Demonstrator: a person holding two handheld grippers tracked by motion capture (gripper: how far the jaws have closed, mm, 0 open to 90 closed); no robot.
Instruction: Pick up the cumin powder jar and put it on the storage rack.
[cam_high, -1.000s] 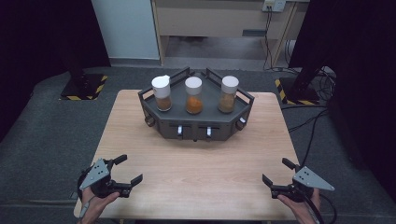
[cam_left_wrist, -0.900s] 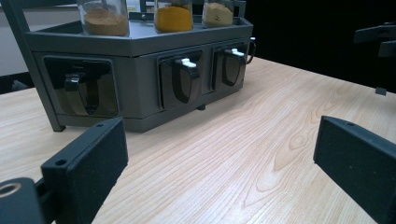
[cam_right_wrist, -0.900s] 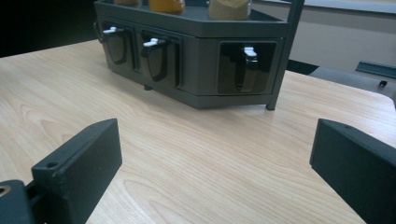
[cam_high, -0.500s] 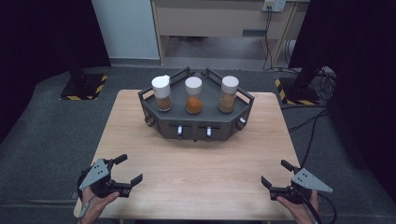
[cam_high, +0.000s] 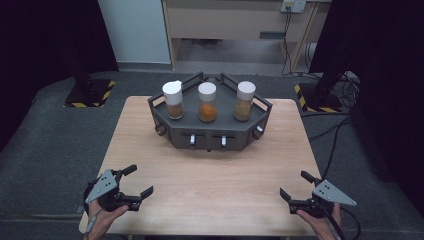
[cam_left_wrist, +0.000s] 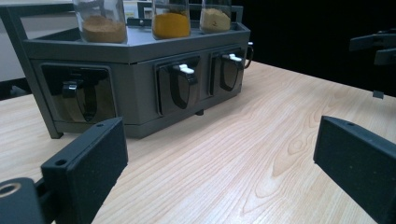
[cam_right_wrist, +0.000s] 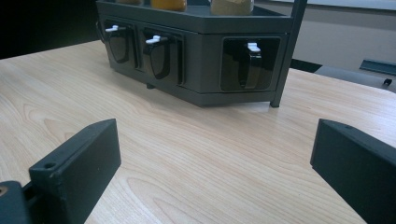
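A dark grey rack (cam_high: 210, 132) stands at the back middle of the wooden table (cam_high: 210, 175). On its top stand three white-capped jars: brown powder (cam_high: 174, 100), orange powder (cam_high: 207, 102), tan powder (cam_high: 244, 101). Its front faces carry dark scoop handles (cam_left_wrist: 181, 84) (cam_right_wrist: 159, 53). My left gripper (cam_high: 136, 181) hovers open near the front left corner, empty. My right gripper (cam_high: 296, 186) hovers open near the front right corner, empty. Both sets of jaws point toward the rack from well short of it.
Bare wood lies between the grippers and the rack. Grey floor mats surround the table; yellow-black striped bases (cam_high: 85, 95) stand on the floor at the back left and back right. Cables (cam_high: 335, 130) trail on the right.
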